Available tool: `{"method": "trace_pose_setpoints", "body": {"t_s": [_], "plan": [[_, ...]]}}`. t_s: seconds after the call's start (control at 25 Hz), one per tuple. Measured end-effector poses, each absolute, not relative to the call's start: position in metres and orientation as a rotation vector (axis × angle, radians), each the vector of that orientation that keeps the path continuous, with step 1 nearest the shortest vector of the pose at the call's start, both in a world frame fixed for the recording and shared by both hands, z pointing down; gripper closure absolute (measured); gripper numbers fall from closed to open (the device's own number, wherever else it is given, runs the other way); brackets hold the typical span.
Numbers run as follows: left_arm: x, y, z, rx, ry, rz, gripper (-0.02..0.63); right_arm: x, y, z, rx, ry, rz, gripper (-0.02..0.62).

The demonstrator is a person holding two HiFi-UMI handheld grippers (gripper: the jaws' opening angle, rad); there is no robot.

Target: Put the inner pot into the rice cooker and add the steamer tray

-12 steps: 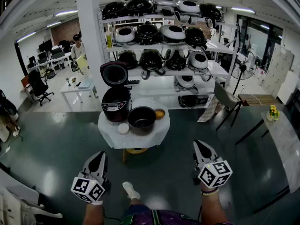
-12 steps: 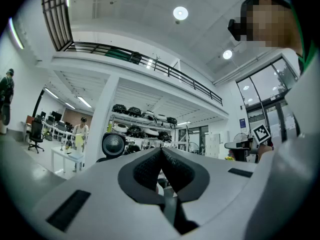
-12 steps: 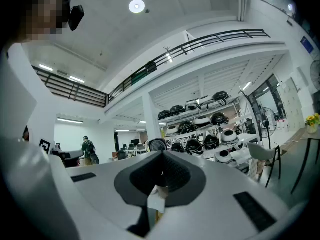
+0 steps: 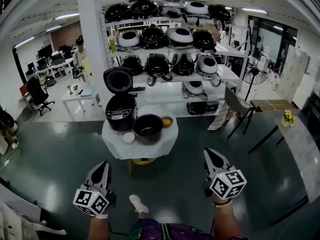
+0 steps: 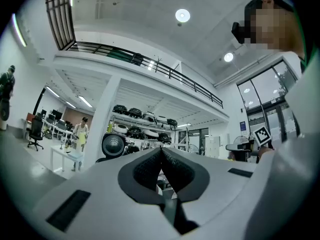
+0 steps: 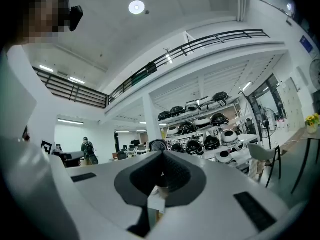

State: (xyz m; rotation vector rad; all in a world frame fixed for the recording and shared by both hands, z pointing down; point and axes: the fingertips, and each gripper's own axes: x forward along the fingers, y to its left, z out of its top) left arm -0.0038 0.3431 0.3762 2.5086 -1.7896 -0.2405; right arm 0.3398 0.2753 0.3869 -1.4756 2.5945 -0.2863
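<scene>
Shifted slightly left: table (image 4: 116,145) bearing rice cooker (image 4: 120,112) and inner pot (image 4: 148,128). Left gripper (image 4: 102,166) and right gripper (image 4: 210,155) closed, empty. White object (image 4: 152,109) behind pot partly hidden.

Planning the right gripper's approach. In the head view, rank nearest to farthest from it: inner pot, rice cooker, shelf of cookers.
From the right gripper:
1. inner pot: ahead and to the left, at the front of the round table.
2. rice cooker: lid open, behind and left of the pot.
3. shelf of cookers: beyond the table, at the back.
</scene>
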Motion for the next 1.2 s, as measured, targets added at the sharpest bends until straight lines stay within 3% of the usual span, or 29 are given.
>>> {"method": "trace_pose_setpoints", "body": {"t_s": [1.2], "plan": [[-0.010, 0.315, 0.375, 2.541, -1.783, -0.209, 0.584, 0.312, 0.256, 0.378, -1.397, 2.678, -0.180, 0.589]]}}
